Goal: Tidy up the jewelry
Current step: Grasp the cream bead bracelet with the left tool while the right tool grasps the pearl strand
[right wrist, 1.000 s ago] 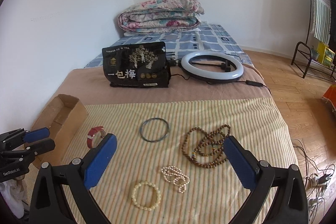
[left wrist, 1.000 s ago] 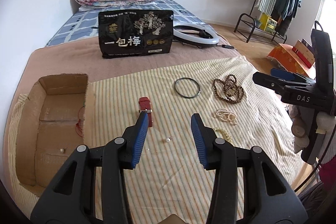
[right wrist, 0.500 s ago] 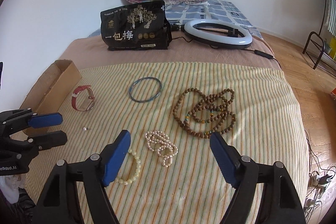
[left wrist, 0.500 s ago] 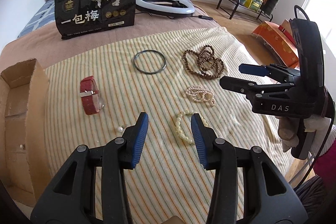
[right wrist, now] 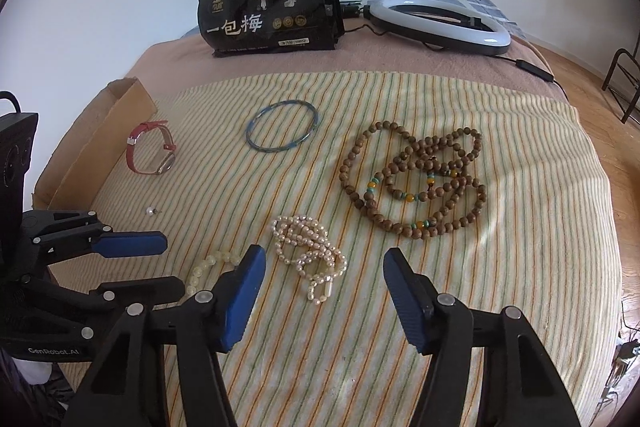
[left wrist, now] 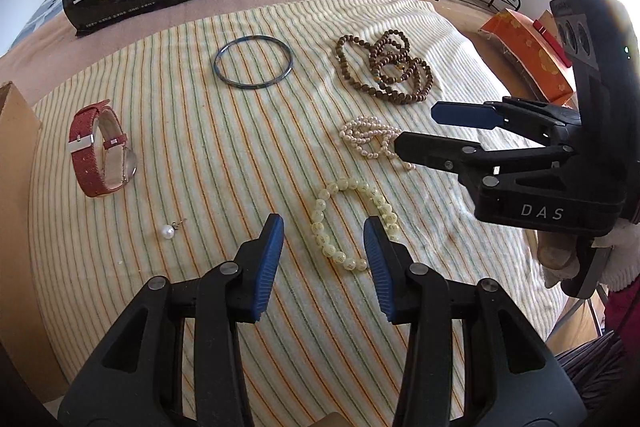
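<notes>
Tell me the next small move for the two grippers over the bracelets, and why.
Probably lower both a little further. The left gripper is open around the pale bead bracelet, and the right gripper, jaws closing, frames the pearl strand. Neither's pads touch beads yet, so both seem to need to reach the striped cloth before gripping.

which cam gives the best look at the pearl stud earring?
Left wrist. The pearl stud earring lies unobstructed on the striped cloth, left of the left gripper, big enough to show pearl and post. In the right wrist view it is only a tiny speck near the cardboard box; shape barely readable.
</notes>
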### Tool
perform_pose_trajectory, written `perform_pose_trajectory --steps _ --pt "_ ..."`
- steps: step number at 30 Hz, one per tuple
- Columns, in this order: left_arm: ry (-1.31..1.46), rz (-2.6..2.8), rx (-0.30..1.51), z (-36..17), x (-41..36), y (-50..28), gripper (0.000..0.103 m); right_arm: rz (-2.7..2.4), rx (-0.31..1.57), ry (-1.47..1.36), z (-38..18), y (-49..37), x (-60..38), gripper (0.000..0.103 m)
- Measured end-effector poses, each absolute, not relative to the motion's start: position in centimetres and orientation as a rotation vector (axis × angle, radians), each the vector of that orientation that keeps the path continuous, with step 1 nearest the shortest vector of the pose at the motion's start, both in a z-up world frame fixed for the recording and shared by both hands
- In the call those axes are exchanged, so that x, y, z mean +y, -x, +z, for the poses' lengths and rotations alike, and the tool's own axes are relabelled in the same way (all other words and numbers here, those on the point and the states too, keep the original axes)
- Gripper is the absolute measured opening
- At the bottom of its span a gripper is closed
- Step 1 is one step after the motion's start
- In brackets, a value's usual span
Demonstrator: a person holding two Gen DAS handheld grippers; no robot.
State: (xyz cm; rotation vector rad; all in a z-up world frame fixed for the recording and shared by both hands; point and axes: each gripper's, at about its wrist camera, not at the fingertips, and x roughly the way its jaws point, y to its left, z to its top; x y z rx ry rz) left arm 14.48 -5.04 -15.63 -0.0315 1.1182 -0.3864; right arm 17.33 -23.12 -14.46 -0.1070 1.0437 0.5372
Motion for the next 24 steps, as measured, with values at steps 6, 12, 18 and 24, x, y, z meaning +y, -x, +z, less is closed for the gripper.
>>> perform_pose_trajectory --steps 6,12,18,24 --pt "-0.015 -0.382 1.134 -16.6 -5.9 -14.7 0.035 0.541 1.066 0.167 -15.5 -17.5 -22.6 0.057" --pt "-0.045 -0.369 1.143 -17.6 -6.1 -15.1 0.031 0.543 1.073 0.215 -16.5 -17.7 -22.0 0.057" --pt "-0.074 -0.366 1.129 -18.0 -6.4 -15.6 0.025 0.543 1.062 0.243 -16.9 -18.0 -21.3 0.057" --pt "-0.093 -0.352 1.117 -18.1 -6.3 -16.0 0.010 0.529 1.050 0.274 -17.3 -18.2 -20.6 0.056"
